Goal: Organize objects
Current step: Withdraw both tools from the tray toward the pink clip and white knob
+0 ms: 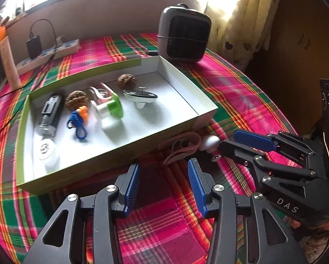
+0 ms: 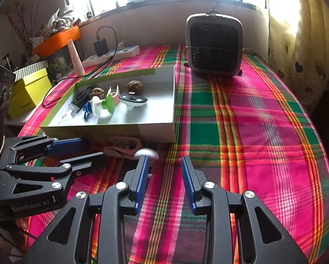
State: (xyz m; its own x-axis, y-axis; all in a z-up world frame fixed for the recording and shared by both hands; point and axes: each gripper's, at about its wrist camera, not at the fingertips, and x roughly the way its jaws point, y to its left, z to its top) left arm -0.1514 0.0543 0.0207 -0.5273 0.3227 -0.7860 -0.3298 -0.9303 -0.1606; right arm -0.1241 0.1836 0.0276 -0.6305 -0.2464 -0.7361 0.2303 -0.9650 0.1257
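A shallow green-edged white box (image 1: 182,74) (image 2: 155,129) on the plaid cloth holds a black flashlight (image 1: 49,114), two walnuts (image 1: 75,99), a blue cord (image 1: 77,123), a green and white reel (image 1: 109,110), a white and black spinner (image 1: 140,96) and a small white jar (image 1: 46,150). A pink strap (image 1: 180,146) (image 2: 122,147) and a white mushroom-shaped piece (image 1: 209,142) (image 2: 145,153) lie on the cloth in front of the box. My left gripper (image 1: 163,184) is open and empty, just short of the strap. My right gripper (image 2: 164,180) is open and empty, with the white piece just past its left fingertip.
A grey fan heater (image 1: 183,33) (image 2: 215,46) stands behind the box. A power strip with a charger (image 1: 48,52) lies at the back left. A yellow box (image 2: 28,90) and clutter sit off the table's left. A curtain (image 2: 300,33) hangs at right.
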